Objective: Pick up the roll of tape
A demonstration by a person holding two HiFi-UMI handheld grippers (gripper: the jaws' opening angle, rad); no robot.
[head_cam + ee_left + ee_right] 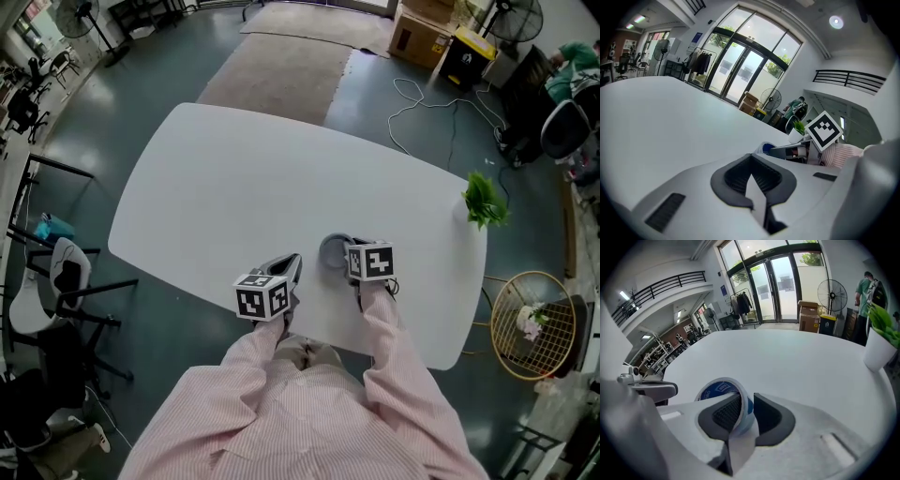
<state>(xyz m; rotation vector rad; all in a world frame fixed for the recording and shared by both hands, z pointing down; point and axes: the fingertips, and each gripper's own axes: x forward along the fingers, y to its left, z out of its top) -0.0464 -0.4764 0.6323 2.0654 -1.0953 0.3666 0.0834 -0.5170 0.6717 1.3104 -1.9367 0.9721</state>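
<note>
The roll of tape (pixel 332 251), white with a blue core, lies flat on the white table (pixel 234 178) near its front edge. My right gripper (pixel 350 253) reaches it from the right. In the right gripper view its jaws straddle the near wall of the roll of tape (pixel 719 389): one pad sits inside the ring and the other outside, and both press on the wall. The right gripper (pixel 746 399) is shut on it. My left gripper (pixel 292 263) rests just left of the roll, shut and empty (pixel 751 158). From there the tape (pixel 765 148) shows ahead, partly hidden.
A small potted plant (pixel 484 201) stands at the table's right edge. Beyond that edge, a wire basket (pixel 534 323) sits on the floor. Chairs (pixel 56 281) stand at the left. The table's front edge lies close below both grippers.
</note>
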